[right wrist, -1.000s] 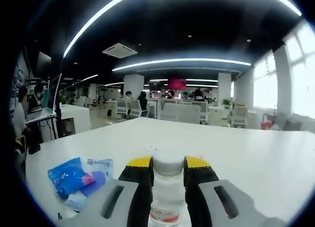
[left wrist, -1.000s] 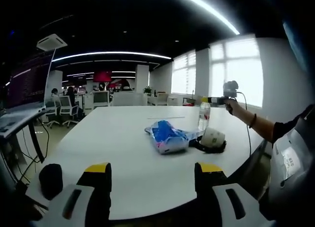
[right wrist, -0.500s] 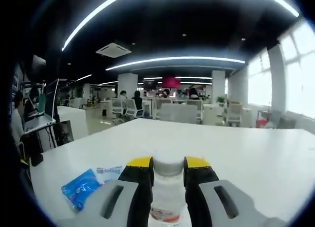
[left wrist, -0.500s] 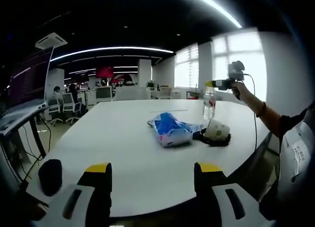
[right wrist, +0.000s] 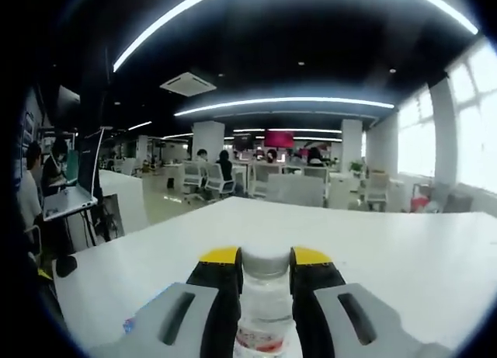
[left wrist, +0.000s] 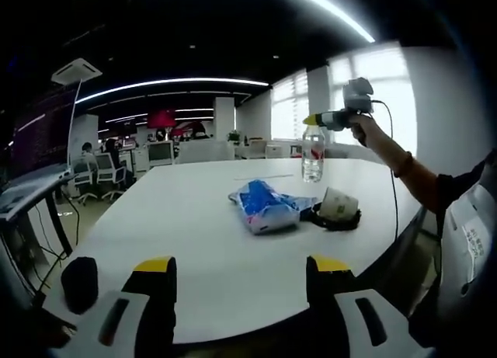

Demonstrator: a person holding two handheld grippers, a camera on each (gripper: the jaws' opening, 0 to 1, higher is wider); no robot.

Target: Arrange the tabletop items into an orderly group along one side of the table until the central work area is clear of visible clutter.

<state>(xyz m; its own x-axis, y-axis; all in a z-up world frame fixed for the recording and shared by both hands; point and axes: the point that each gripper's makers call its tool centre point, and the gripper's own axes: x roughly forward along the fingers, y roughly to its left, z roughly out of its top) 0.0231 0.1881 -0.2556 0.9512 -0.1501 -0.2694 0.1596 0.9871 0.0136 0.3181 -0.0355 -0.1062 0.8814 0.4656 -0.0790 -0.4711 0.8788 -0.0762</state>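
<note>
Office desks ring the white table (left wrist: 210,241); right gripper (right wrist: 265,266) jaws pinch a bottle (right wrist: 264,311), left gripper (left wrist: 241,274) jaws spread.

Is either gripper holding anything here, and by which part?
The right gripper holds the water bottle by its neck, just under the cap. The left gripper is open and holds nothing.

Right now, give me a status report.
Right gripper shut on water bottle, held above table. Left gripper open. Blue packet, tape roll mid-table.
</note>
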